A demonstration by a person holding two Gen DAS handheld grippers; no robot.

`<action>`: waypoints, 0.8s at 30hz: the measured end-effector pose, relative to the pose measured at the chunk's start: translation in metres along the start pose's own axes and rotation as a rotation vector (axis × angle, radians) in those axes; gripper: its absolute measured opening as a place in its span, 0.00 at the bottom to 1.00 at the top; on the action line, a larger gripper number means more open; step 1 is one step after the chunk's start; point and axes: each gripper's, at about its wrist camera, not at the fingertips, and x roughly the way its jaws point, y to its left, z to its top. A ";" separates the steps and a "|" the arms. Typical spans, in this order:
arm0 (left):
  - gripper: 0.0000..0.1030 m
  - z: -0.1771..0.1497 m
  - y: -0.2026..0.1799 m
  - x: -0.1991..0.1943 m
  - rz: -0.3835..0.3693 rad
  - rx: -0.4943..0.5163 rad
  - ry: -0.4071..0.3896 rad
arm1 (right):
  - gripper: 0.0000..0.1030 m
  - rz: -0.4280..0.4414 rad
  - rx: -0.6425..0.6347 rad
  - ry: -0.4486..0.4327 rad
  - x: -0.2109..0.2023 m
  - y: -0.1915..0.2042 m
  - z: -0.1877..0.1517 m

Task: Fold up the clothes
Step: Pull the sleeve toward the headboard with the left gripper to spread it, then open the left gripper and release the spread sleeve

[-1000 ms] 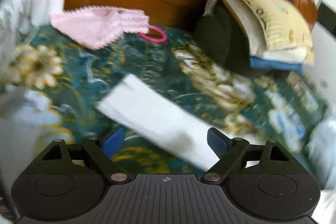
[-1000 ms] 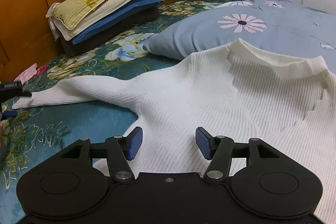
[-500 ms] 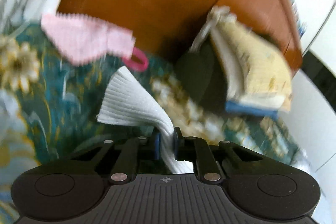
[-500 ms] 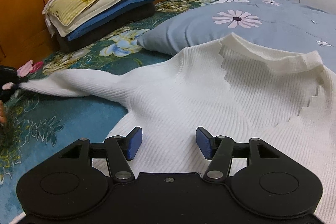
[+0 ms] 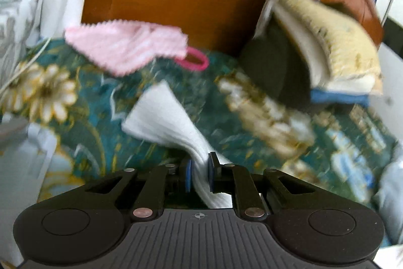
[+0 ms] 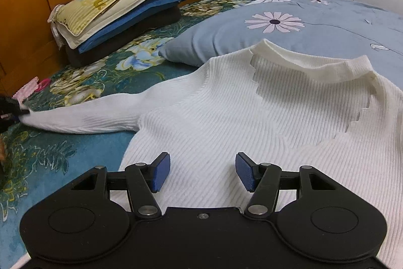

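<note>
A white ribbed sweater lies spread face up on the floral bedspread, collar toward the blue pillow. Its left sleeve stretches out to the left across the bed. My left gripper is shut on that sleeve near the cuff, which fans out beyond the blue pads. In the right wrist view the left gripper shows as a dark shape at the sleeve's end. My right gripper is open, low over the sweater's body, with only flat knit below the gap.
A stack of folded clothes sits against the wooden headboard. A pink cloth and a pink hair tie lie near the headboard beyond the cuff. A blue daisy pillow lies behind the sweater's collar.
My left gripper went from open around the sleeve to shut on it, and the cuff now bunches between the pads. The right gripper stayed open over the sweater.
</note>
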 end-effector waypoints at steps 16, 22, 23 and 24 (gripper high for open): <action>0.65 0.001 -0.011 -0.042 -0.099 0.072 0.084 | 0.61 -0.032 -0.010 -0.046 -0.067 0.006 -0.007; 0.75 -0.012 -0.016 -0.079 -0.171 0.111 0.092 | 0.65 -0.080 -0.066 -0.039 -0.113 0.015 -0.024; 0.75 -0.015 -0.017 -0.086 -0.185 0.117 0.093 | 0.68 -0.087 -0.076 -0.042 -0.123 0.017 -0.029; 0.75 -0.018 -0.018 -0.094 -0.202 0.125 0.096 | 0.69 -0.093 -0.087 -0.045 -0.132 0.019 -0.033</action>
